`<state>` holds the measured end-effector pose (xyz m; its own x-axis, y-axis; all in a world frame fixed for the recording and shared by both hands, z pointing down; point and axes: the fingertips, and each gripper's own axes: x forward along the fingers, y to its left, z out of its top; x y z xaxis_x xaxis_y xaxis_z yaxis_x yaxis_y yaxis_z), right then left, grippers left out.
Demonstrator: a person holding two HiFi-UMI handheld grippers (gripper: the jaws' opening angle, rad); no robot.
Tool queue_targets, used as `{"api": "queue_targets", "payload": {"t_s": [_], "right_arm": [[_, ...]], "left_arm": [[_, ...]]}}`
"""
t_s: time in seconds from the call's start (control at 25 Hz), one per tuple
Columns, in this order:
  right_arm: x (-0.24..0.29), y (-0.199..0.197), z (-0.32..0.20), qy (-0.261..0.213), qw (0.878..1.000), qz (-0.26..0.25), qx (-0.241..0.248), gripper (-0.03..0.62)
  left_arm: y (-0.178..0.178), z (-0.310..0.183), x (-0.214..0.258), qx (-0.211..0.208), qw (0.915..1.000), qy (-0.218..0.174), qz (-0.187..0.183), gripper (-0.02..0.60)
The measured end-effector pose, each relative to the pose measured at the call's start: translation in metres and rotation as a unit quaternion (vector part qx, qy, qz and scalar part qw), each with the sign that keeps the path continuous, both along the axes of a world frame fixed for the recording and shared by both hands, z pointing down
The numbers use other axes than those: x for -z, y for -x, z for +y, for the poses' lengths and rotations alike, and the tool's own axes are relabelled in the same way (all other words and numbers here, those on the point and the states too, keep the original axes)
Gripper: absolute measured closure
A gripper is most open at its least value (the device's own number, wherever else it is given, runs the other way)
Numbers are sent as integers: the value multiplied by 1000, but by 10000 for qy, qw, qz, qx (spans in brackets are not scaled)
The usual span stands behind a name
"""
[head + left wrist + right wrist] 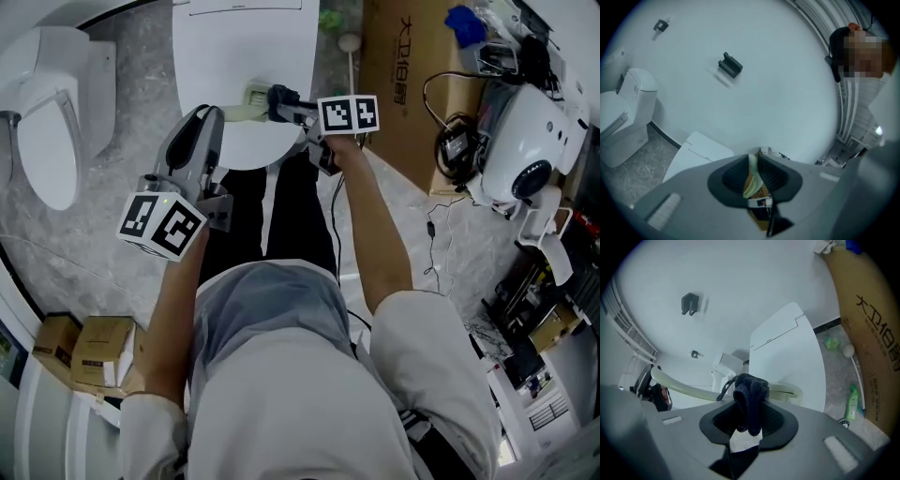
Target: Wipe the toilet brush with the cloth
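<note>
Toilet brush (246, 112) is held level at 12 o'clock in front of the person, above a white toilet (246, 47), probably so that both tools can reach it. The left gripper (753, 177), at 10 o'clock, is clamped on the handle to steady it. The right gripper (749, 419), at 1 o'clock, pinches a dark cloth (751, 392) that rests against the handle, likely for rubbing along it. The brush is pale cream-green, a slim, gently curved plastic rod. Its bristle end cannot be made out.
</note>
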<state>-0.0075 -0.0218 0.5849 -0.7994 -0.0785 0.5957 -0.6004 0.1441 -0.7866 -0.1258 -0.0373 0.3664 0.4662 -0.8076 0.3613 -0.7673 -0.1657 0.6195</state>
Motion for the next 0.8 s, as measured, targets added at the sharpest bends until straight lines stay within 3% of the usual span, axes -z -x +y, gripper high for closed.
{"api": "queue_targets", "payload": {"t_s": [0.8], "right_arm": [[86,4,4,-318,9986,-269,-335,499]], "left_arm": [[1,-1,1,-62,9998,-123,127,581]]}}
